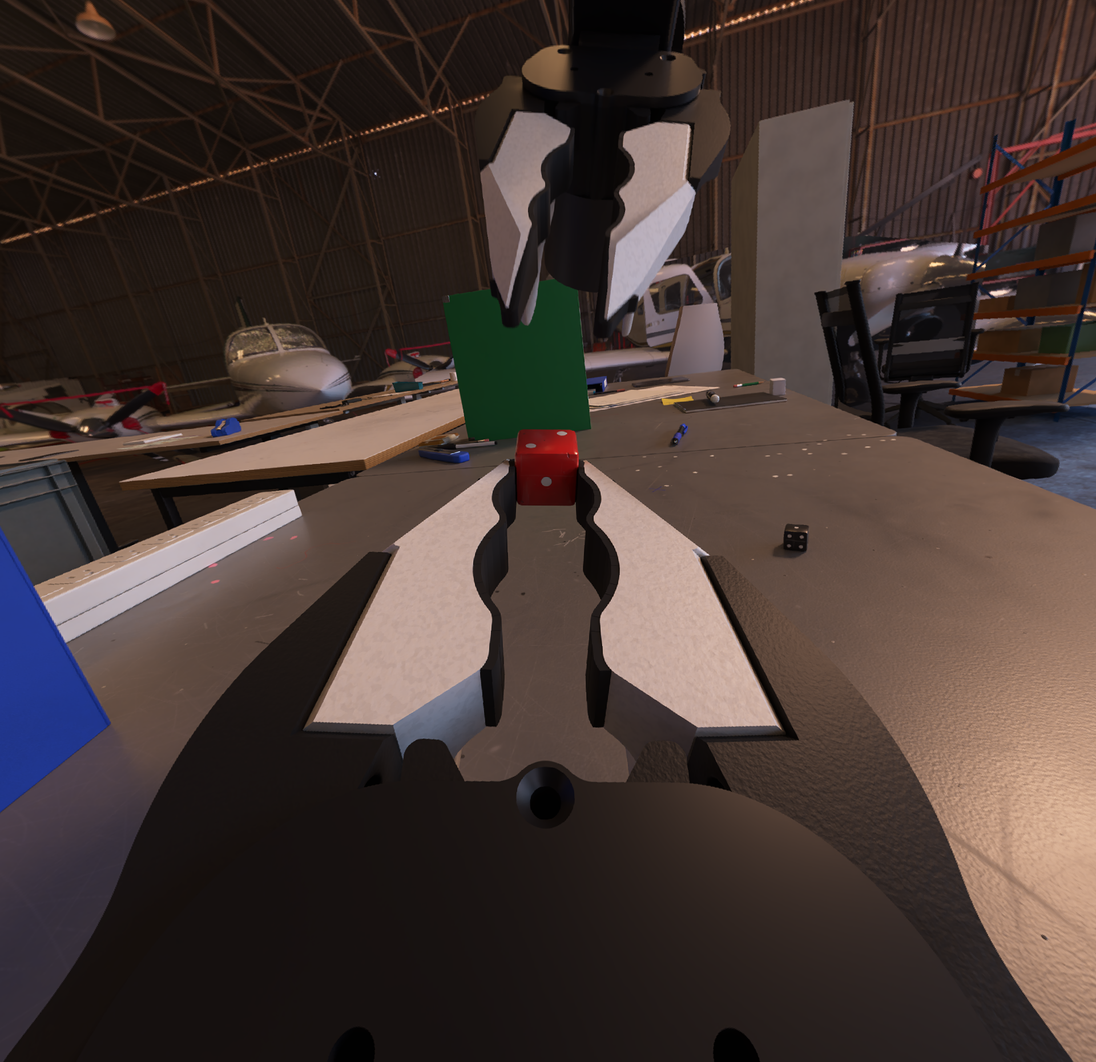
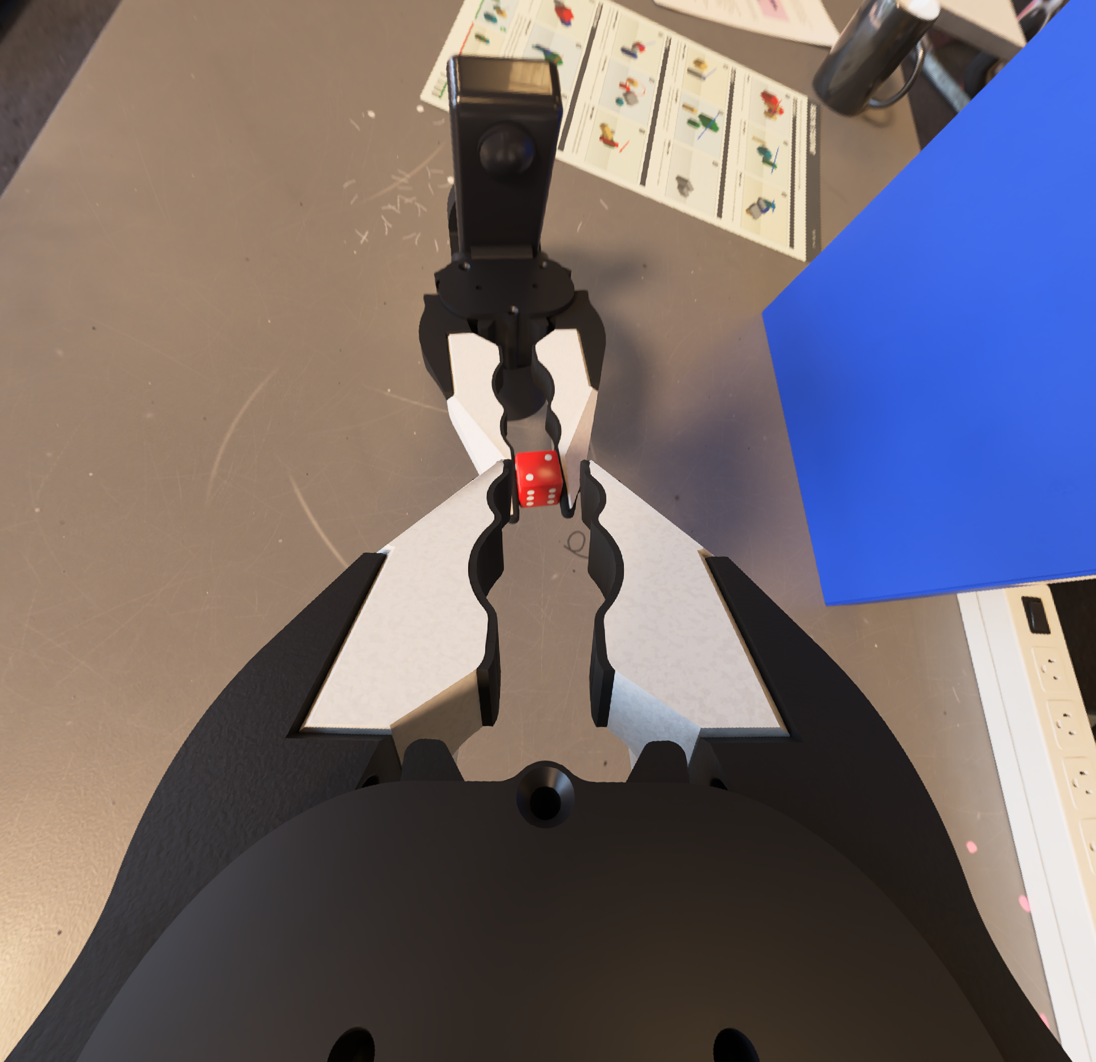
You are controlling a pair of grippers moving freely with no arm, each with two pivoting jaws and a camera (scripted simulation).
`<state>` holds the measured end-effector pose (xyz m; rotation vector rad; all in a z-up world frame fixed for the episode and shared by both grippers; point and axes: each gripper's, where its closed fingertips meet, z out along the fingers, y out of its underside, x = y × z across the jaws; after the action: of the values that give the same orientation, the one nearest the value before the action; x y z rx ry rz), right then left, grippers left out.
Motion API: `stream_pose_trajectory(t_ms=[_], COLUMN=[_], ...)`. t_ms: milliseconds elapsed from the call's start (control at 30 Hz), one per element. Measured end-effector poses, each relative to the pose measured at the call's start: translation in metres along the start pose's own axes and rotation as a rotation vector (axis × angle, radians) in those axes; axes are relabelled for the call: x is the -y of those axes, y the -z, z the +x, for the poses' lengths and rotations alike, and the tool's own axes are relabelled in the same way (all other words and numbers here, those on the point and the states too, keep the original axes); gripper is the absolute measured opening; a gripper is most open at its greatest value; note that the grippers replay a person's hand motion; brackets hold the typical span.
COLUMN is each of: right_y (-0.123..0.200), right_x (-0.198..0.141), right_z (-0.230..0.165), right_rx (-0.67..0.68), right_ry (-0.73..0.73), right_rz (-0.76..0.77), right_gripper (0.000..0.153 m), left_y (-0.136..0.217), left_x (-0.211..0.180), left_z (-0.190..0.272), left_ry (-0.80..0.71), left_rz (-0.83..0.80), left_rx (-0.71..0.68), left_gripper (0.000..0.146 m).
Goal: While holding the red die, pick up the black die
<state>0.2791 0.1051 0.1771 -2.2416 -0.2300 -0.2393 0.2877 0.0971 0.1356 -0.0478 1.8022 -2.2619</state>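
My left gripper (image 1: 545, 470) is shut on the red die (image 1: 545, 467), gripping it at the fingertips just above the grey table (image 1: 889, 618). The black die (image 1: 795, 537) lies on the table to the right of it, apart from both grippers. My right gripper (image 1: 556, 320) hangs open above the red die, pointing down, and is empty. In the right wrist view, my right gripper (image 2: 547, 470) looks straight down on the red die (image 2: 537, 479), held by the left gripper (image 2: 538, 503). The black die is out of that view.
A blue box (image 1: 35, 678) stands at the left, also in the right wrist view (image 2: 949, 322). A green box (image 1: 522, 369) and a tall white block (image 1: 789, 251) stand behind. There is also a white power strip (image 2: 1038, 737), a metal mug (image 2: 878, 43) and a printed sheet (image 2: 652, 102).
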Motion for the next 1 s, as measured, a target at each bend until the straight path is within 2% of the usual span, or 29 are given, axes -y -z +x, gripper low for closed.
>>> stream_pose_trajectory(t_ms=[167, 333, 533, 1000], right_y=[0.004, -0.001, -0.011, -0.008], right_x=[0.013, 0.016, 0.004, 0.007], right_z=[0.001, -0.001, -0.004, 0.000], right_rx=[-0.010, 0.004, 0.029, 0.032], right_ry=[0.010, 0.008, -0.010, 0.008], right_rz=[0.088, 0.107, 0.041, 0.092], right_gripper=[0.017, 0.008, 0.007, 0.008], left_y=[-0.001, -0.001, -0.001, 0.000], left_x=[-0.001, -0.002, -0.002, 0.000], left_z=[0.002, 0.001, 0.002, 0.002], left_ry=[-0.012, -0.010, -0.016, -0.002], left_rz=[-0.012, -0.013, -0.019, 0.000], left_rx=[-0.005, -0.005, -0.008, -0.016], left_gripper=[0.019, 0.019, 0.019, 0.019])
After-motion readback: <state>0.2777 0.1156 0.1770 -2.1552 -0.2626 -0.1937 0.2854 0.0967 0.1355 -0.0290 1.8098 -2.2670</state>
